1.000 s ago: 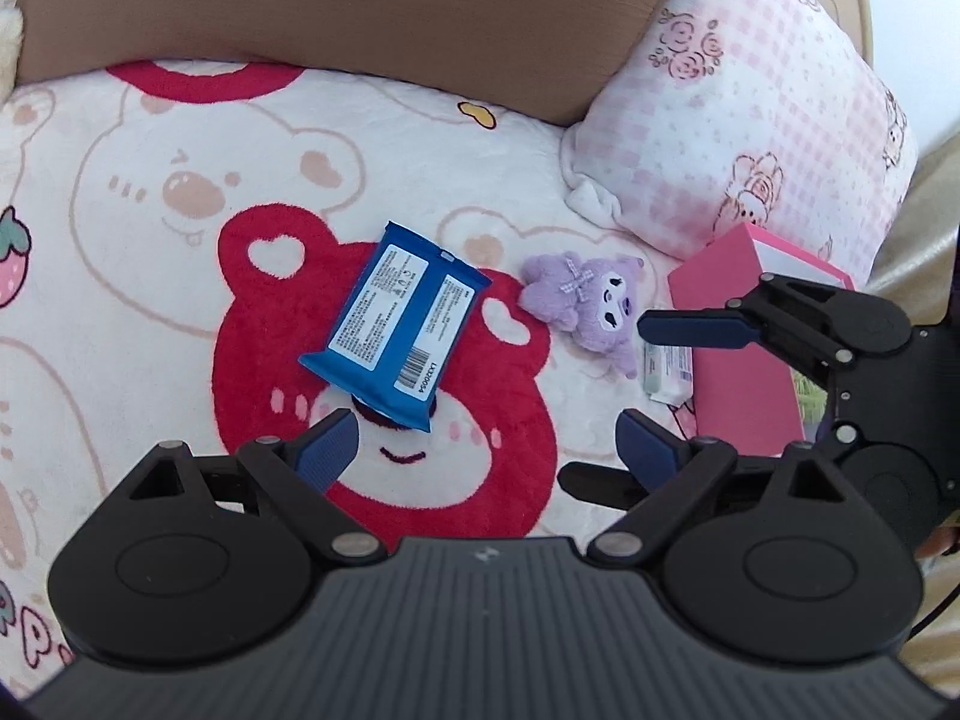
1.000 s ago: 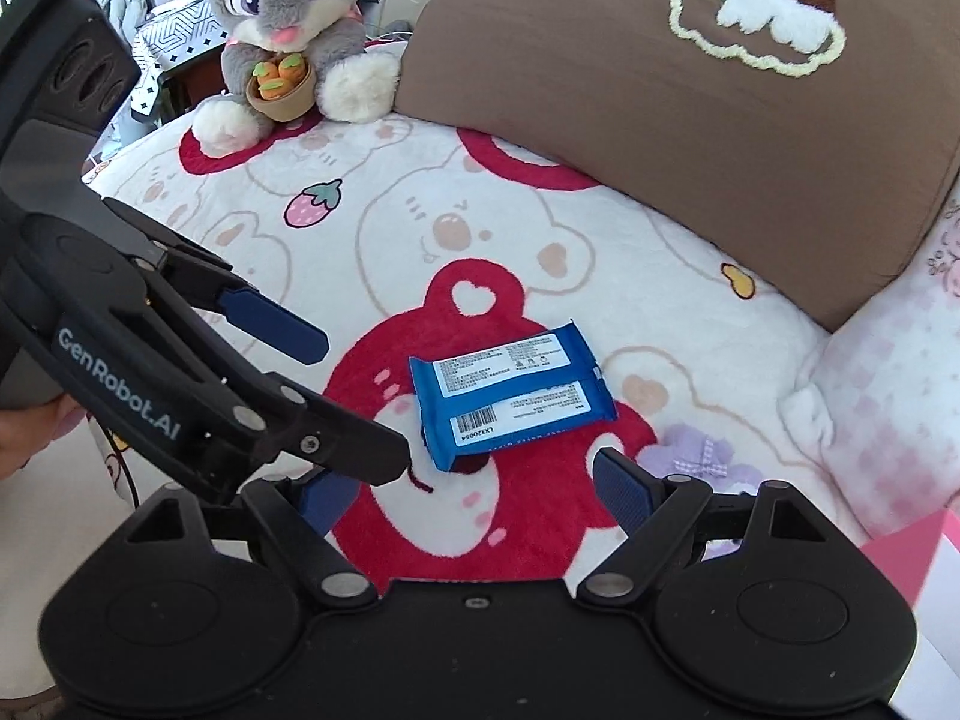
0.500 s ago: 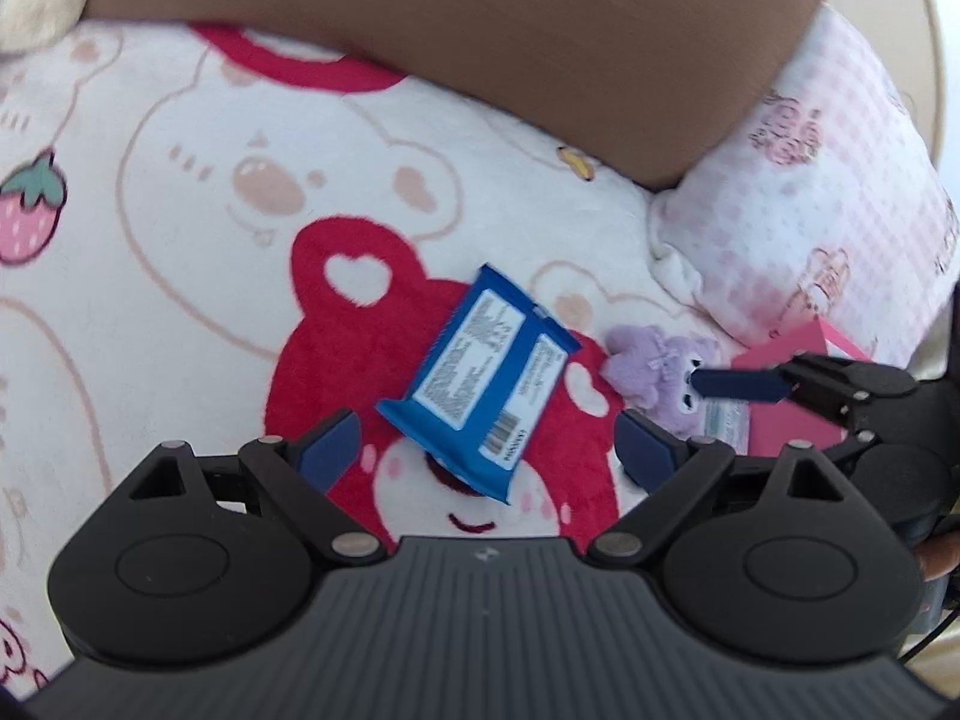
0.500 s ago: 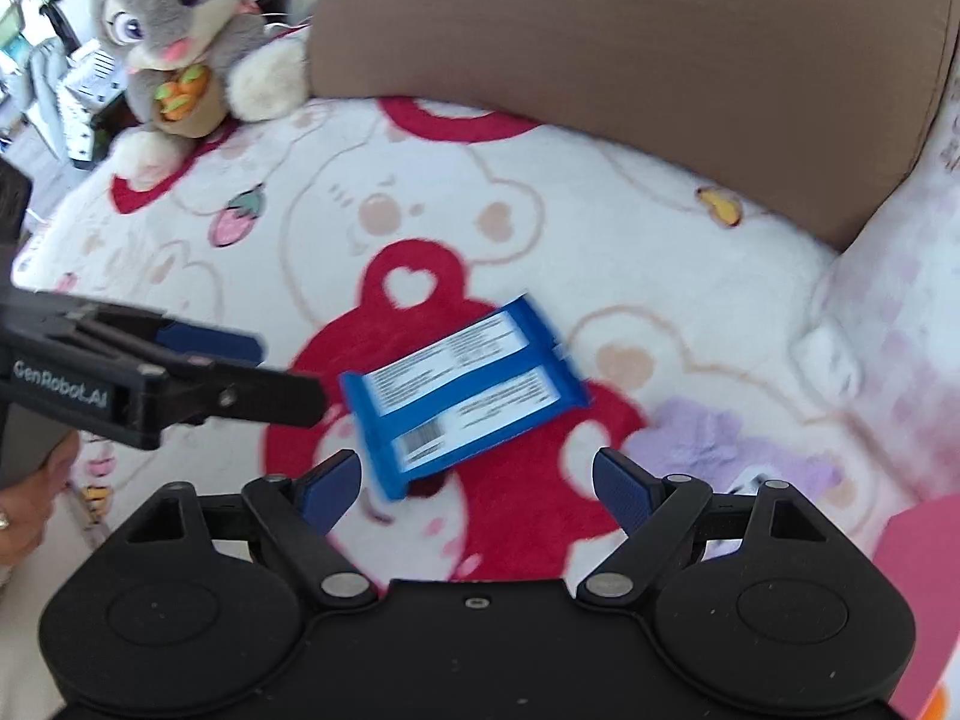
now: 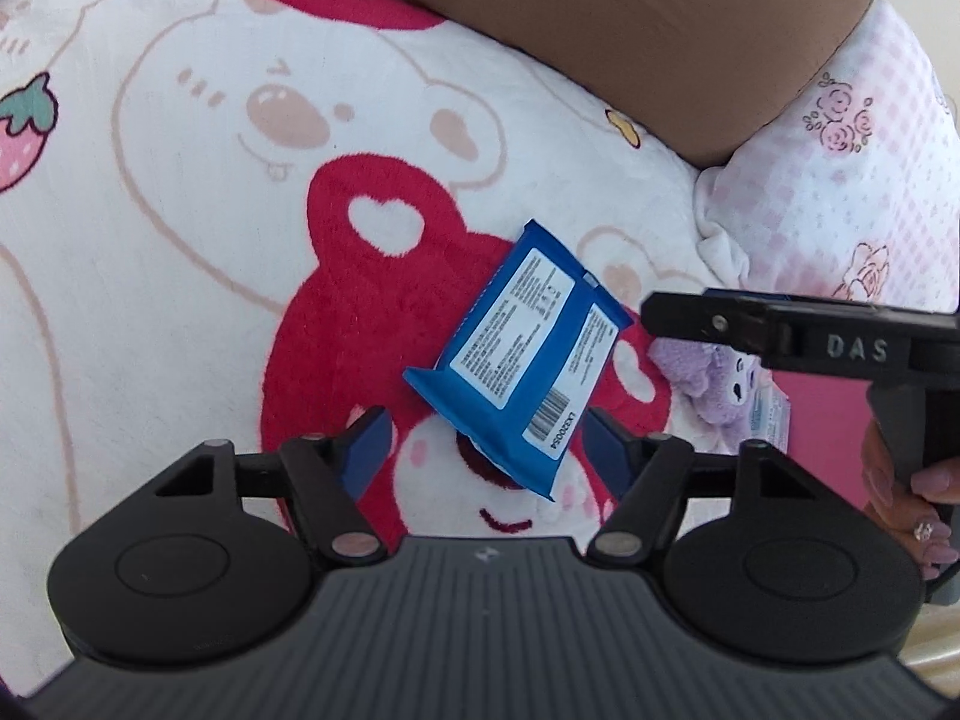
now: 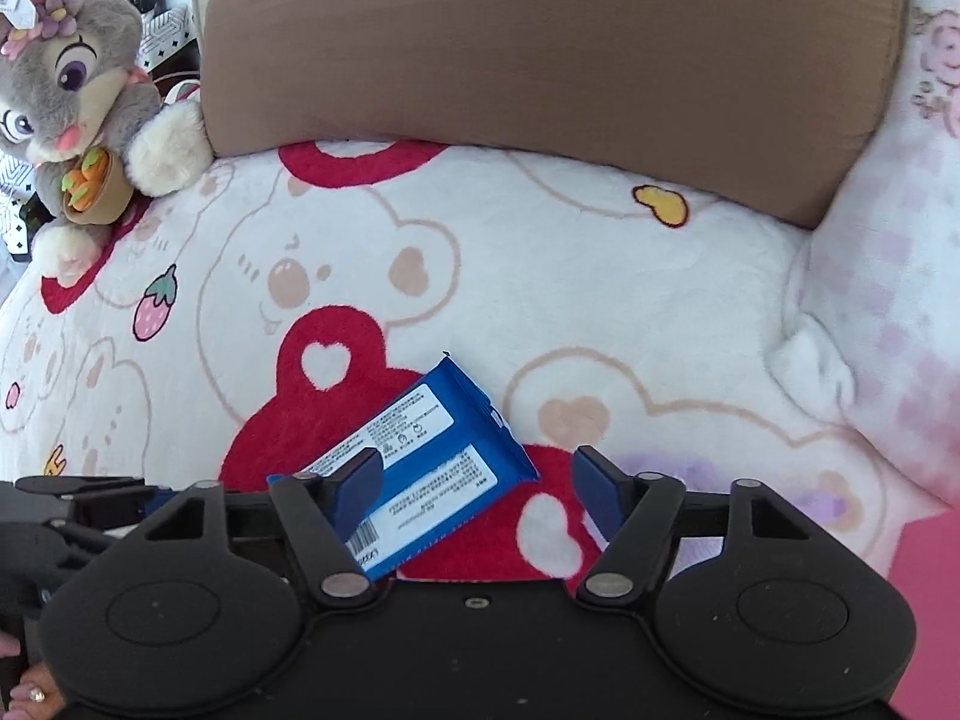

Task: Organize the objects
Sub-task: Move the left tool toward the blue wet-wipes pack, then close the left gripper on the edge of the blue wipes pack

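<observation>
1. Blue packet (image 5: 522, 360), label side up, lies tilted on the bear-print blanket (image 5: 180, 180).
2. Left gripper (image 5: 486, 450): jaws closing, packet's lower end between the pads, not touching.
3. Right gripper (image 6: 474, 480): jaws closing above the packet, nothing gripped.
4. Purple plush (image 5: 714, 378) lies beside a pink box (image 5: 828, 426).

The blanket (image 5: 180, 252) under both grippers is fluffy fleece, matt, with a short soft nap. Just ahead of the left gripper (image 5: 486, 450) sits a blue packet (image 5: 522, 360), glossy plastic film, slightly crinkled, with smooth white printed labels. The gripper bodies look like matt black plastic with small shiny metal pivot pins; the pads (image 5: 366, 450) are smooth blue plastic. Further out, the brown cushion (image 6: 540, 48) is smooth woven cloth, and the grey rabbit toy (image 6: 72, 96) is furry plush.
</observation>
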Action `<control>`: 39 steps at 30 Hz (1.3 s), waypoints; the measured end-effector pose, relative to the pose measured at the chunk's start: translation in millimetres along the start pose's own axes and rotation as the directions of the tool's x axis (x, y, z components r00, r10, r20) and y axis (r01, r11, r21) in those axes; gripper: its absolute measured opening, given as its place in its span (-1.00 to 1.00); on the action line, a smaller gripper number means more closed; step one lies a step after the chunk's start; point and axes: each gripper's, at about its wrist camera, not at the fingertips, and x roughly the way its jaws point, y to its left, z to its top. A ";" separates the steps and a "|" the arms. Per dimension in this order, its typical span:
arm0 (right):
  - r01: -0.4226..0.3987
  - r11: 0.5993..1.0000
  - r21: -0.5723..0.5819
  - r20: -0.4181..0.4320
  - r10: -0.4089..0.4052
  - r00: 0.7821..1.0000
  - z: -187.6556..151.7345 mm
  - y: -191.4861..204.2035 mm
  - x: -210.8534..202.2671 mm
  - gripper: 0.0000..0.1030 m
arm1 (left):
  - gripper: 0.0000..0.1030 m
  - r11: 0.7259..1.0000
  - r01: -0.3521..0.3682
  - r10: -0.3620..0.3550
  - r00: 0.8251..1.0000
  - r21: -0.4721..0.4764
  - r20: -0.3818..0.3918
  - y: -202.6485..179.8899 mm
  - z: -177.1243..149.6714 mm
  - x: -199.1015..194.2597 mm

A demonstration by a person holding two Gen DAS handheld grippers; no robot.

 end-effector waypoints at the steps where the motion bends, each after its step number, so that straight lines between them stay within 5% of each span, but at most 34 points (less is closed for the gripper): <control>1: -0.011 1.000 -0.007 -0.011 0.011 1.000 1.3 0.4 3.5 0.41 | 0.32 1.000 -0.008 0.008 1.000 -0.010 -0.001 0.9 -0.5 2.4; 9: -0.022 1.000 0.018 -0.030 0.022 0.999 3.9 -5.8 27.3 0.37 | 0.32 1.000 -0.026 0.025 0.999 -0.014 -0.043 2.8 -6.4 13.8; 11: -0.027 1.000 0.000 -0.035 0.027 0.999 4.9 -4.2 30.4 0.22 | 0.31 1.000 -0.017 0.016 0.999 -0.017 -0.047 4.0 -6.7 14.9; 14: -0.021 0.999 -0.027 -0.048 0.020 0.999 6.7 -2.2 36.4 0.04 | 0.08 0.999 -0.019 0.017 0.999 -0.031 -0.038 8.3 -6.1 16.2; 19: -0.016 0.994 -0.108 -0.022 0.014 1.000 3.7 0.5 45.0 0.00 | -0.25 0.996 -0.002 -0.002 0.999 -0.089 -0.042 17.2 -1.3 13.5; 30: -0.050 0.997 -0.051 -0.015 0.050 0.999 -1.2 -10.8 52.7 0.14 | -0.36 0.996 0.013 -0.017 0.999 -0.089 -0.038 15.6 -2.4 18.0; 32: -0.069 0.996 -0.049 -0.018 0.068 0.998 -2.1 -9.3 52.4 -0.04 | -0.41 0.996 0.003 -0.006 0.999 -0.084 -0.036 14.3 -3.4 18.5; 39: -0.099 0.995 0.001 -0.007 0.099 0.995 -14.7 -9.8 39.6 -0.12 | -0.50 0.993 0.019 -0.024 0.999 -0.119 -0.036 21.8 -2.4 19.2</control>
